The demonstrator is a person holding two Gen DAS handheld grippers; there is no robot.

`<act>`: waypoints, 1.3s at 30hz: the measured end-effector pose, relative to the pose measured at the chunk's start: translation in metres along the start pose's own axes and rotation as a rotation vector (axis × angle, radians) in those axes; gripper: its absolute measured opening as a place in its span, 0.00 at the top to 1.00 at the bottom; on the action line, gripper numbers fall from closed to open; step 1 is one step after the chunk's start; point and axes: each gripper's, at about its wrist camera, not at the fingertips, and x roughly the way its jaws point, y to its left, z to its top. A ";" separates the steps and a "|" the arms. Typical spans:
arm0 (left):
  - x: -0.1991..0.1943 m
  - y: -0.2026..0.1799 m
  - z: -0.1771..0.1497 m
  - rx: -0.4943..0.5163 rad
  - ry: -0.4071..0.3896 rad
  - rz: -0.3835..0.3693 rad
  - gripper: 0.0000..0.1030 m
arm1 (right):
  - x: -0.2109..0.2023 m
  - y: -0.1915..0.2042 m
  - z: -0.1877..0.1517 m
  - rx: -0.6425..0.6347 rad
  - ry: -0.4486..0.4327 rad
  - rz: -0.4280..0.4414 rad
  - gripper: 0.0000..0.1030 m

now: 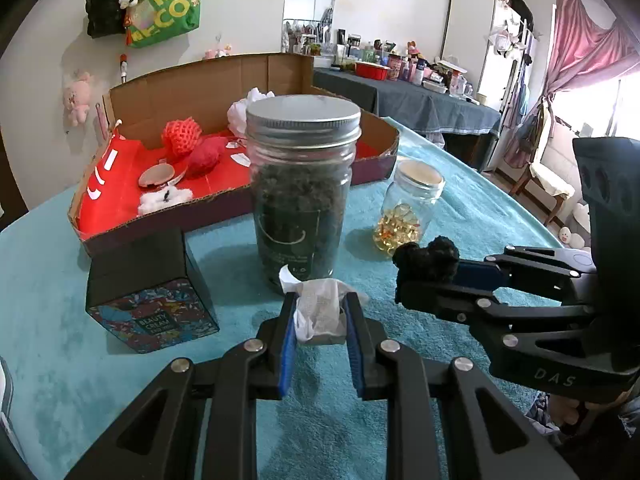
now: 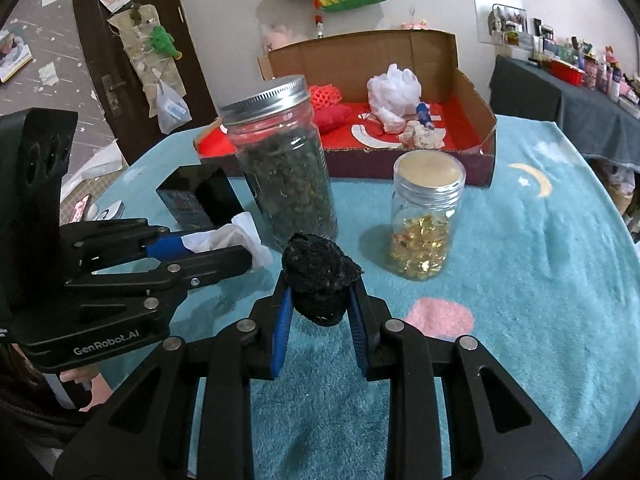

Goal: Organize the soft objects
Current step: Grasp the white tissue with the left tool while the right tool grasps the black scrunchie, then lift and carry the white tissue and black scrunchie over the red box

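A crumpled white tissue (image 1: 318, 306) was pinched in the left claw (image 1: 320, 312), and a black mesh ball (image 2: 318, 280) was pinched in the right claw (image 2: 320, 300), both above the turquoise-covered table (image 2: 520, 280). Just beyond them stood a tall jar of dried leaves (image 1: 300, 192) and a small jar of golden capsules (image 2: 426, 220), with an open cardboard box (image 1: 192, 92) of soft items behind.

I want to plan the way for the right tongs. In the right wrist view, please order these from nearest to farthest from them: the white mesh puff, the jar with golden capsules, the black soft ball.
1. black soft ball: gripped between the right tongs.
2. jar with golden capsules: ahead, to the right, on the blue blanket.
3. white mesh puff: farthest, inside the cardboard box.
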 end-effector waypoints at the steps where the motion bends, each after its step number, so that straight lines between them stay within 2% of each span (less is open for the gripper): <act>1: 0.000 0.000 0.000 0.001 -0.002 0.002 0.77 | 0.000 0.000 0.000 0.000 0.003 0.001 0.76; 8: -0.001 0.000 -0.001 -0.005 -0.004 0.000 0.77 | 0.001 0.000 0.000 -0.009 0.011 -0.008 0.76; 21: -0.010 0.023 -0.011 -0.042 -0.004 0.032 0.77 | -0.008 -0.021 -0.004 0.035 0.016 -0.037 0.76; 39: -0.042 0.101 -0.040 -0.178 0.013 0.172 0.77 | -0.017 -0.066 -0.004 0.115 0.020 -0.119 0.76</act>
